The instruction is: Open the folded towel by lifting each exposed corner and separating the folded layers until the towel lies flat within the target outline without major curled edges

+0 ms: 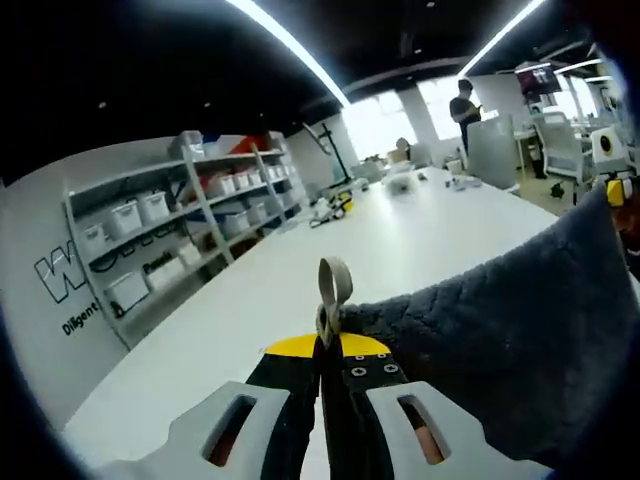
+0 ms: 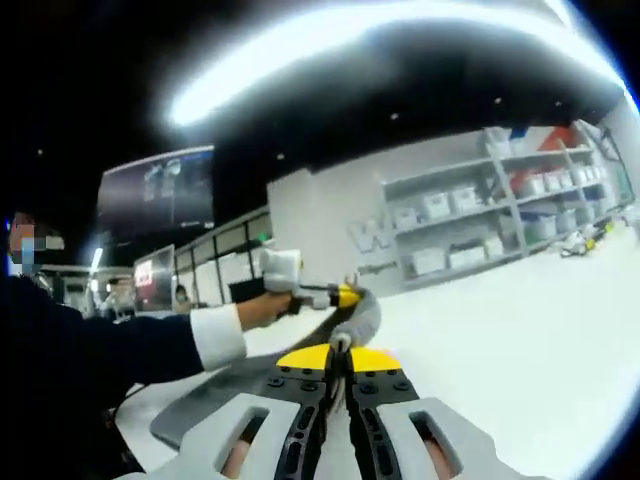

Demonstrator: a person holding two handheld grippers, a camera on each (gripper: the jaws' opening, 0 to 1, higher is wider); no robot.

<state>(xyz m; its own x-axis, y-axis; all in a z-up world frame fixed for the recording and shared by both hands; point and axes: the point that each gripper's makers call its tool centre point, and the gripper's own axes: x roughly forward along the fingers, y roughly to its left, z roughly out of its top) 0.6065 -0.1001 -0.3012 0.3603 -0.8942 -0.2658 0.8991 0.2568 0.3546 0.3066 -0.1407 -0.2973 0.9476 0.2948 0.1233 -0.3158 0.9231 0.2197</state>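
Left gripper (image 1: 330, 345): jaws closed tight on a corner of the dark grey towel (image 1: 500, 360), right beside its hanging loop (image 1: 334, 285), which stands up above the yellow tips. Towel lifted off the white table (image 1: 250, 300), spreading away to the right and rising toward the upper right edge of the left gripper view. Beyond, down the long table, small clutter (image 1: 335, 207) near the far end. To the left, grey shelves (image 1: 170, 240) loaded with white bins. Far back, by bright windows, a standing person (image 1: 465, 110).

Right gripper (image 2: 340, 352): jaws pressed together on another towel edge (image 2: 360, 318), the cloth curling up over the tips. From there, towel stretched leftward across the right gripper view, sagging to the tabletop (image 2: 520, 350). Just past the tips, the other gripper (image 2: 300, 285) held in a hand (image 2: 262, 308) with a white cuff and dark sleeve (image 2: 100, 360), blocking part of the room. Behind, shelves (image 2: 480, 235) along the wall, a dark screen (image 2: 155, 195) on the left.
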